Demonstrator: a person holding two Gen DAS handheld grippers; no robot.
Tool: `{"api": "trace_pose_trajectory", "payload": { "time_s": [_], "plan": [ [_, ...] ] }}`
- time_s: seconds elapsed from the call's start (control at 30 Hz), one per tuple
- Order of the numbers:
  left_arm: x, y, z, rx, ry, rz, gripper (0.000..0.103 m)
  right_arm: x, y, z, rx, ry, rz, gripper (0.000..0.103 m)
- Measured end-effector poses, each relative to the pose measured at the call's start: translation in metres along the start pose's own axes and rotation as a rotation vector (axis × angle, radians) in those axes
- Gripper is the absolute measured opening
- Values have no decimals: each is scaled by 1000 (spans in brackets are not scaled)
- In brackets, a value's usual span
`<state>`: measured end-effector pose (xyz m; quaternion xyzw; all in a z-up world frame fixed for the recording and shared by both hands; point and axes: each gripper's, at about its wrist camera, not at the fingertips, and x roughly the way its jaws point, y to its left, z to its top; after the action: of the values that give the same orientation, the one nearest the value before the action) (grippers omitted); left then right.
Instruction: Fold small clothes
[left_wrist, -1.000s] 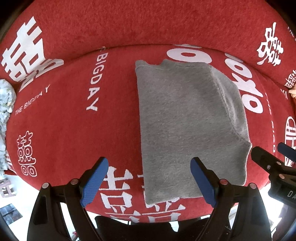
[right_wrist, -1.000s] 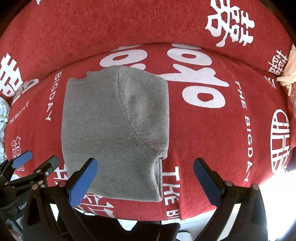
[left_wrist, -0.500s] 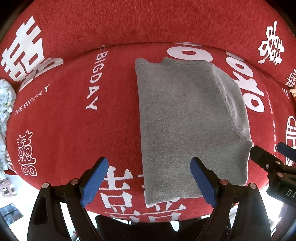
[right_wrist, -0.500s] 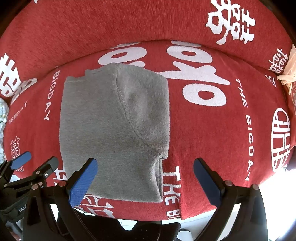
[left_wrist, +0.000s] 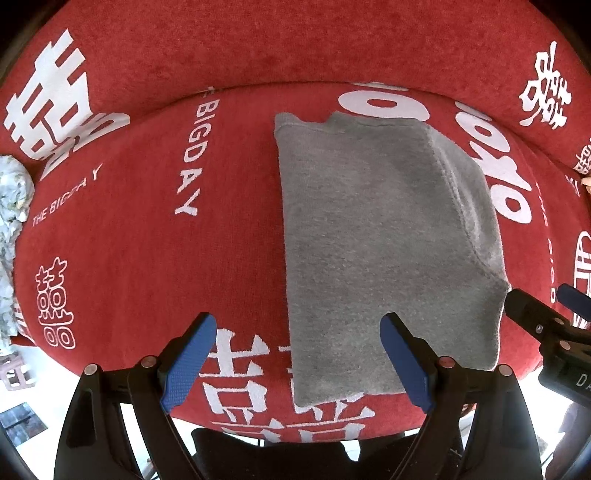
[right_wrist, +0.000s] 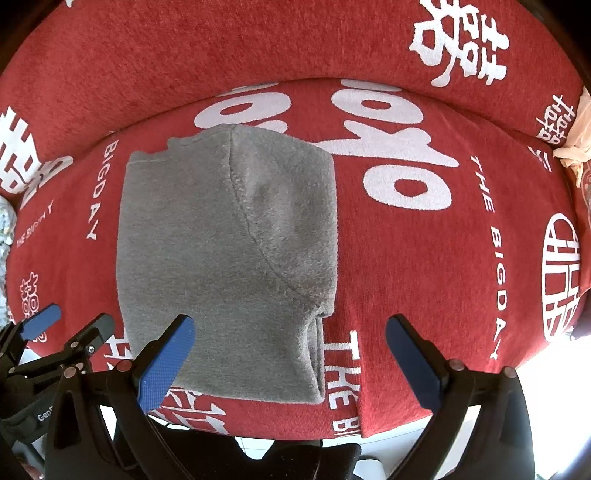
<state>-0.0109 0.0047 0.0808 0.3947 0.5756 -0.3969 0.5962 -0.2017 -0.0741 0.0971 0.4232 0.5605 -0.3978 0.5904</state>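
Note:
A grey fleece garment (left_wrist: 380, 240) lies folded flat on the red sofa seat (left_wrist: 147, 240), with a folded flap along its right side. It also shows in the right wrist view (right_wrist: 229, 258). My left gripper (left_wrist: 295, 354) is open and empty, above the garment's near left edge. My right gripper (right_wrist: 291, 354) is open and empty, above the garment's near right corner. Each gripper shows at the edge of the other's view: the right gripper (left_wrist: 546, 314) and the left gripper (right_wrist: 66, 328).
The red sofa backrest (left_wrist: 295, 48) with white characters rises behind the seat. A pale crumpled cloth (left_wrist: 11, 206) lies at the far left. A beige cloth (right_wrist: 576, 140) lies at the far right. The seat's front edge (right_wrist: 369, 424) is just below the grippers.
Almost nothing has changed. Both grippers stay open and the garment lies still; the views have shifted only slightly.

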Motion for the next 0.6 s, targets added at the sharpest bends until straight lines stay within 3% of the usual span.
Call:
{"api": "trace_pose_trajectory", "payload": {
  "time_s": [0.6],
  "plan": [
    [1,-2,3,6,1,46,91,-1,2,0,0,-5,0,103]
  ]
}}
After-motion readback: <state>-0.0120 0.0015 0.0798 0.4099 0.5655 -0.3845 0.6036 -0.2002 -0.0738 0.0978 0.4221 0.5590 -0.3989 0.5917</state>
